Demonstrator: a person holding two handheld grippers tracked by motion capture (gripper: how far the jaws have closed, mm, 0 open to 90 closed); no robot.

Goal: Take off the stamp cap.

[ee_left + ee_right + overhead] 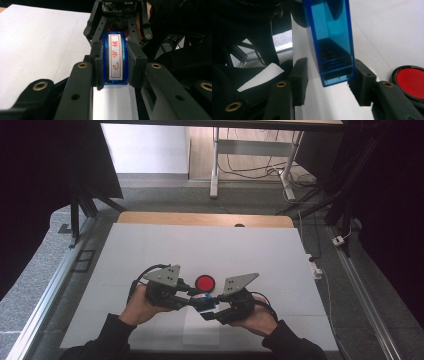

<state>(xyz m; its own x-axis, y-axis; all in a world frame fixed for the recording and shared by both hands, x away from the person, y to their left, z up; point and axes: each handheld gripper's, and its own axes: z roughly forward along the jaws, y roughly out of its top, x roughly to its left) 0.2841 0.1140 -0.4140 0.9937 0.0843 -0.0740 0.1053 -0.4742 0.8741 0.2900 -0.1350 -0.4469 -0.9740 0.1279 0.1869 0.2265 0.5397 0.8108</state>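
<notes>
A blue translucent stamp (115, 58) with a white label in red characters is held above the white table (150, 255). My left gripper (115, 68) is shut on it, one pad pressed to each long side. In the high view the stamp (204, 301) hangs between both hands, left gripper (196, 301) on one side and right gripper (210, 311) on the other. My right gripper (327, 80) is open around the stamp's (329, 37) other end: its right pad touches the blue wall and its left pad stands apart. A round red ink pad (204, 282) lies just beyond.
The red ink pad (412, 82) sits close to my right gripper's right jaw. A small white sheet (201, 332) lies on the table below the hands. The table's wooden far edge (200, 218) and metal rails at both sides bound the surface.
</notes>
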